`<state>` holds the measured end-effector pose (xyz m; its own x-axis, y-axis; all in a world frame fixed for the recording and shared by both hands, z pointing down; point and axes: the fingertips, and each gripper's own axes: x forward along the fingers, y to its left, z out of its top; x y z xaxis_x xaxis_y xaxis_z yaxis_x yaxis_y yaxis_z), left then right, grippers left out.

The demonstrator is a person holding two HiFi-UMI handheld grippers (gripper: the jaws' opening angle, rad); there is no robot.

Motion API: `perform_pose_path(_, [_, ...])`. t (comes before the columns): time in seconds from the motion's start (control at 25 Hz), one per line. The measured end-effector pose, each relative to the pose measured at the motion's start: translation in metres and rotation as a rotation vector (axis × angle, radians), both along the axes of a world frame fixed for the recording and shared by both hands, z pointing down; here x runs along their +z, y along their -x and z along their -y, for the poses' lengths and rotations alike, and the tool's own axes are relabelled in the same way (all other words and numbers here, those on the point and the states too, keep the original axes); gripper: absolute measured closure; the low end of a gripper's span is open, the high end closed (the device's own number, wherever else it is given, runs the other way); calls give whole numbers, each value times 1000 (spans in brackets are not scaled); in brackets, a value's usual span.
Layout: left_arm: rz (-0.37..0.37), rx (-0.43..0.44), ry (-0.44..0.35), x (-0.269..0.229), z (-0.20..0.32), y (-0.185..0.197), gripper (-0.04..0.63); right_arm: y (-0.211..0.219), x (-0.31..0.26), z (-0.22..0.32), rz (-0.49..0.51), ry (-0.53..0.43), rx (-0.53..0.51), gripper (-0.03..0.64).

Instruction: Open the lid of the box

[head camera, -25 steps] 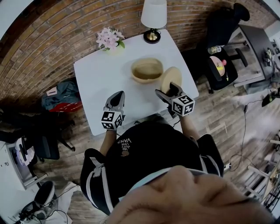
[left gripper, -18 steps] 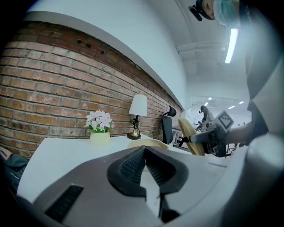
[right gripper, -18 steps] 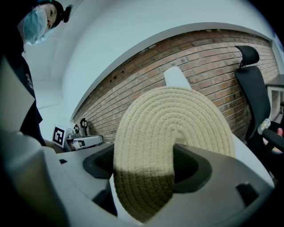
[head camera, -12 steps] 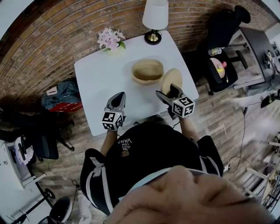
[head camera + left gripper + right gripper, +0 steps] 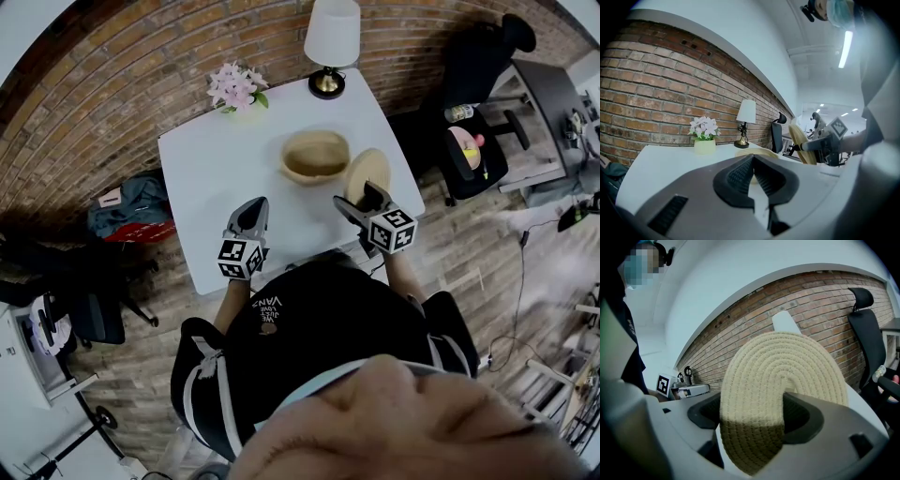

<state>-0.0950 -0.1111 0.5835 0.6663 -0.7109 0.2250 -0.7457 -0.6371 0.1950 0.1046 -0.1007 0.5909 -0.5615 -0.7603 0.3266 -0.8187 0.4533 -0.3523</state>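
Jaws of right gripper (image 5: 754,425) are clamped on the woven lid (image 5: 783,380). The lid stands on edge between the pads, gripped at its lower rim, and the rest of the disc rises above the jaws. Jaws of left gripper (image 5: 753,174) are fully together with nothing between them.

Head view: the lid is off the box (image 5: 316,155), held just to the right of it and close to the right edge of the desk (image 5: 211,173). Can't tell if the lid's bottom rim touches the desk. The box is a round woven bowl with its top open and its interior visible. It stands on the white desk, right of centre, a bit toward the far side.

The left gripper is over the near-left part of the desk, pointing toward the far side and well apart from the box. The right gripper is over the near-right corner.

At the far edge are pink flowers (image 5: 236,84) in a pale pot at the left and a lamp (image 5: 330,37) with a white shade and brass base at the right. Both are next to the brick wall (image 5: 112,84).

A black office chair (image 5: 478,52) stands right of the desk. A blue and red bundle (image 5: 131,211) lies on the wood floor to the left of the desk.
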Motion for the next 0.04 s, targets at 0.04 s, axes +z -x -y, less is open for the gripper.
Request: perform_pose_path(0.04, [0, 1, -3, 0, 1, 0, 584, 0, 0, 1, 1, 0, 0, 270])
